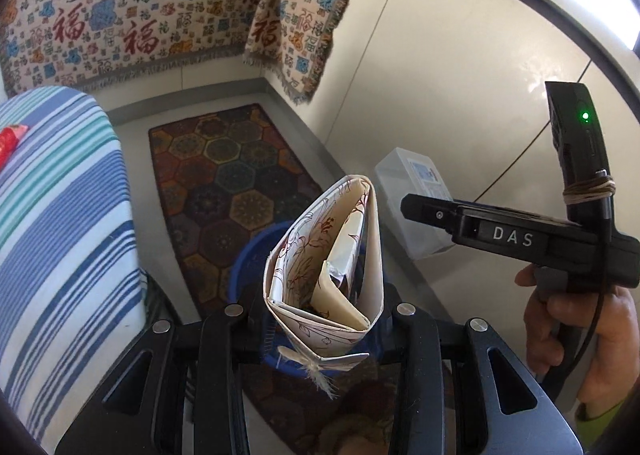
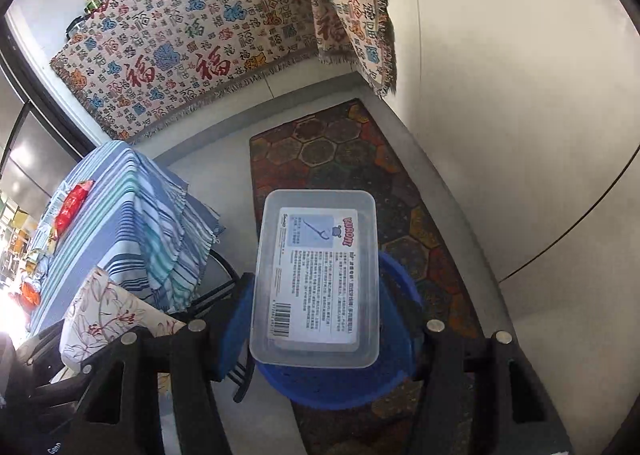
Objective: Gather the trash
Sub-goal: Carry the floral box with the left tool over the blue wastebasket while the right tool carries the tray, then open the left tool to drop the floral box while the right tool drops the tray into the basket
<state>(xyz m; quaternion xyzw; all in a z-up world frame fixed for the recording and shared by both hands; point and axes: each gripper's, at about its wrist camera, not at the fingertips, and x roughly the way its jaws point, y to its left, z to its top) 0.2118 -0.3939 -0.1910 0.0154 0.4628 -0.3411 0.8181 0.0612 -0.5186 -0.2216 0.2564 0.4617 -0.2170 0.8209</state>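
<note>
Above the blue bin (image 2: 396, 339), the right gripper (image 2: 316, 329) clamps a clear plastic box (image 2: 316, 275), label up, nothing visible inside. The left gripper (image 1: 320, 315) clamps a floral paper carton (image 1: 316, 259), squeezed flat, open end up, with folded paper scraps inside; it also sits over the bin. Only the left wrist view shows the carton's interior; only the right wrist view shows a red packet (image 2: 71, 207) on the striped tablecloth (image 2: 132, 211). Below lie a hexagon-patterned rug (image 2: 340, 151) and grey floor.
</note>
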